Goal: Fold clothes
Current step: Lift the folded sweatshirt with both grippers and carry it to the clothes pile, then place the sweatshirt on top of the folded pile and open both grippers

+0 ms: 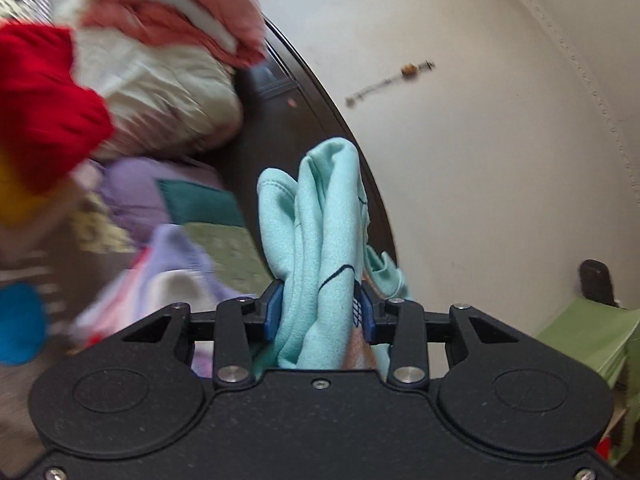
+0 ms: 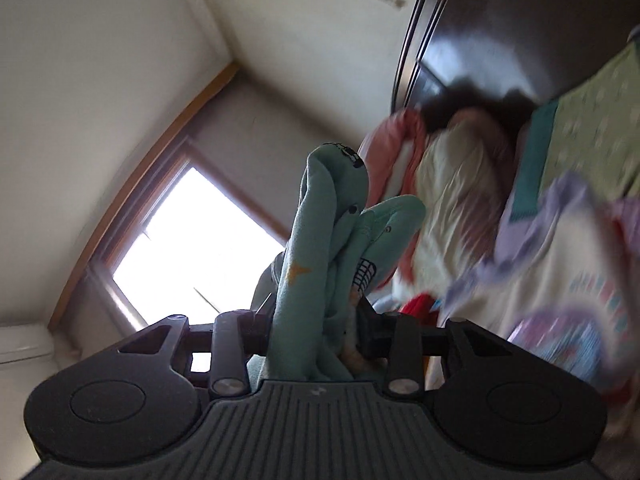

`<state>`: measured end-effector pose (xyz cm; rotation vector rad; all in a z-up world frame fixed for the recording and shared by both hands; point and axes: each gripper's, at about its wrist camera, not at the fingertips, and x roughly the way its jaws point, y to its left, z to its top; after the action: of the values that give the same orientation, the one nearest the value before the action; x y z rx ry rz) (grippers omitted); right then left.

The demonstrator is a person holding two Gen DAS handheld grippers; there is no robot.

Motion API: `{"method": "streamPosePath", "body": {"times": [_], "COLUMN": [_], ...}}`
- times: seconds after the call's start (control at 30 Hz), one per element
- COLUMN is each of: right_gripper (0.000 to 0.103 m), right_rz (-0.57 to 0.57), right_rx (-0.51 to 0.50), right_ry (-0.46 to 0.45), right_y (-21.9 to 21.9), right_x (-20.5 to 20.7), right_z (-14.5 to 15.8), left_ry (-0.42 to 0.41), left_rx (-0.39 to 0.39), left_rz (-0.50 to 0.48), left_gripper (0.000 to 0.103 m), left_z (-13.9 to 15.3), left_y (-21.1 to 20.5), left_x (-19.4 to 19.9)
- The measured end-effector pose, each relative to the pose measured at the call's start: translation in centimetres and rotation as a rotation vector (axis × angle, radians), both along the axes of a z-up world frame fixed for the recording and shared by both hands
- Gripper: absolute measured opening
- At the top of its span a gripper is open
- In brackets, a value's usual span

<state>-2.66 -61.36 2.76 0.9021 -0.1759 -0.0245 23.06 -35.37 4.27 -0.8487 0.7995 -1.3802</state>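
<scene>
My left gripper (image 1: 320, 312) is shut on a bunched mint-green garment (image 1: 320, 216) that stands up between its blue pads (image 1: 273, 312). My right gripper (image 2: 316, 320) is shut on the same kind of mint-green cloth with small dark and yellow prints (image 2: 332, 208), also bunched upright between the fingers. Both grippers are raised above a bed, tilted toward the wall and ceiling. A pile of other clothes lies on the bed: a pink piece (image 1: 180, 8), a cream piece (image 1: 160, 92), a red piece (image 1: 40, 100) and a lilac piece (image 1: 136, 192).
A dark wooden headboard (image 1: 304, 128) curves behind the bed and also shows in the right wrist view (image 2: 500, 32). A green patterned bedspread (image 2: 592, 120) covers the bed. A bright window (image 2: 188, 240) is at left. A green object (image 1: 592, 340) sits low right.
</scene>
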Motion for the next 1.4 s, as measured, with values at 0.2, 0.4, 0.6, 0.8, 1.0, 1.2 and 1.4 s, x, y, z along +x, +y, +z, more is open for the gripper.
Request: {"method": "streamPosePath", "body": {"times": [0.2, 0.4, 0.6, 0.8, 1.0, 1.2, 1.4], "right_gripper": [0.039, 0.036, 0.05, 0.068, 0.073, 0.103, 0.103], "right_rz": [-0.106, -0.127, -0.138, -0.203, -0.243, -0.243, -0.24], "right_rx": [0.28, 0.327, 0.3, 0.079, -0.109, -0.162, -0.159], "right_ry": [0.171, 0.225, 0.179, 0.188, 0.227, 0.333, 0.511], "right_y": [-8.1, -11.2, -11.3, -9.6, -6.2, -2.1, 1.2], "right_x": [4.6, 7.0, 6.6, 4.0, 0.5, -2.6, -4.2], "right_z": [-8.1, -12.5, -10.9, -7.0, -3.7, -1.6, 0.2], "left_ry": [0.119, 0.253, 0.219, 0.025, -0.2, -0.409, -0.567], "left_rx": [0.12, 0.266, 0.287, 0.29, 0.336, 0.429, 0.588], "left_rz": [-0.001, 0.026, 0.068, 0.144, 0.169, 0.2, 0.266], "left_gripper": [0.037, 0.043, 0.074, 0.084, 0.09, 0.102, 0.103], "left_z": [-4.4, -9.5, -7.9, -4.3, -1.8, -0.5, 1.1], "left_y": [-5.0, -9.0, -9.4, -6.2, -3.1, -0.9, 0.4], "left_x": [2.3, 4.4, 5.0, 2.3, -2.3, -7.9, -13.2]}}
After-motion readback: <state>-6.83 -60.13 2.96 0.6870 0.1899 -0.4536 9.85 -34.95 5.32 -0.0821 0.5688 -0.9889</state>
